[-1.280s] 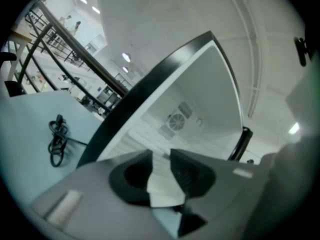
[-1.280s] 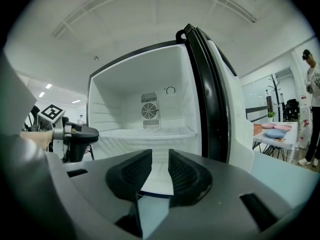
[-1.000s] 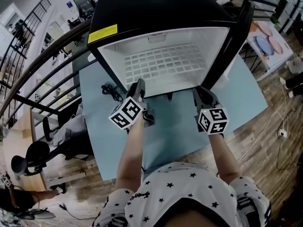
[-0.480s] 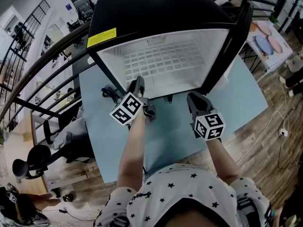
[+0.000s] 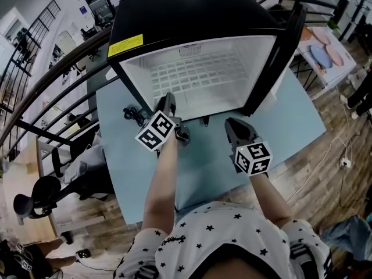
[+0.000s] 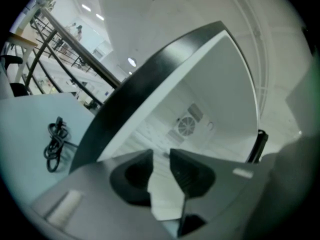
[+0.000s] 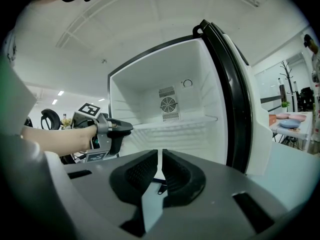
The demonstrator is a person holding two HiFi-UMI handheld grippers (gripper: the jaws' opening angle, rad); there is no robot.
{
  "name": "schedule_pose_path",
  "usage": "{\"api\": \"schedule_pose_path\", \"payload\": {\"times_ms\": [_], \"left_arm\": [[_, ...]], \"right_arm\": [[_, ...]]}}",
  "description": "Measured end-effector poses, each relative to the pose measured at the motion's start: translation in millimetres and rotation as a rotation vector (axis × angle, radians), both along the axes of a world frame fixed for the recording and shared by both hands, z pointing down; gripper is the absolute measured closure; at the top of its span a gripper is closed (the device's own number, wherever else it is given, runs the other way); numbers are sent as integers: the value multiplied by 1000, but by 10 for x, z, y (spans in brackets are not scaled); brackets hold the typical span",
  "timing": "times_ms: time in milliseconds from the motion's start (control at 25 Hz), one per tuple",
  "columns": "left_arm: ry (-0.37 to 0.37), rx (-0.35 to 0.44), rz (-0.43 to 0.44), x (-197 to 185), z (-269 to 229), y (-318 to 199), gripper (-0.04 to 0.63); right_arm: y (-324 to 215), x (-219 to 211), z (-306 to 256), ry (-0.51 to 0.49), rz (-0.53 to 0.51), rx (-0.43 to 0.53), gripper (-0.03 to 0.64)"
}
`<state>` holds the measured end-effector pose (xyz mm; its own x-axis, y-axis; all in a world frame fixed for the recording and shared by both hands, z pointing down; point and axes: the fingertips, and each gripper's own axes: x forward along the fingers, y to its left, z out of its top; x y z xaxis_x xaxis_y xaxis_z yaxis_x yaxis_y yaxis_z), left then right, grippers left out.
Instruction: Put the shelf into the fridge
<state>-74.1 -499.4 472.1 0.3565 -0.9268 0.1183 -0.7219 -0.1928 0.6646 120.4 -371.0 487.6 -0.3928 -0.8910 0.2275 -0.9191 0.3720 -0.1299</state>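
Observation:
The black fridge (image 5: 192, 10) stands open on the table, its door (image 5: 285, 51) swung out to the right. A white wire shelf (image 5: 197, 74) sits inside the white compartment; in the right gripper view the shelf (image 7: 172, 122) spans the compartment at mid height. My left gripper (image 5: 168, 99) is at the fridge's front left edge, its jaws open and just closing slightly, with nothing between them (image 6: 161, 156). My right gripper (image 5: 229, 122) hovers over the table in front of the opening, its jaws (image 7: 160, 154) drawn together to a thin slit, empty. It sees the left gripper (image 7: 127, 128).
A coiled black cable (image 5: 135, 113) lies on the blue-grey table (image 5: 116, 156) left of the fridge. A small dark piece (image 5: 206, 121) lies at the fridge's front edge. Dark railings (image 5: 52, 80) run behind on the left. A side table with plates (image 5: 325, 48) stands at right.
My right gripper has drawn back from the fridge opening, toward me and slightly left. The left gripper has stayed at the fridge's front left edge.

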Motion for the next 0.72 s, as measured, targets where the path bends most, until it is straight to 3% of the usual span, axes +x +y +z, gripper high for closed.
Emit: {"api": "schedule_pose_path", "payload": {"times_ms": [160, 480, 720], "left_arm": [[-15, -42, -17, -13, 64, 109, 563], [-55, -76, -15, 59, 197, 634, 588], [-135, -71, 3, 155, 190, 1165, 591]], "right_arm": [[109, -3, -29, -5, -5, 1, 578], [401, 74, -78, -32, -13, 2, 578], [726, 68, -126, -55, -53, 1, 578]]}}
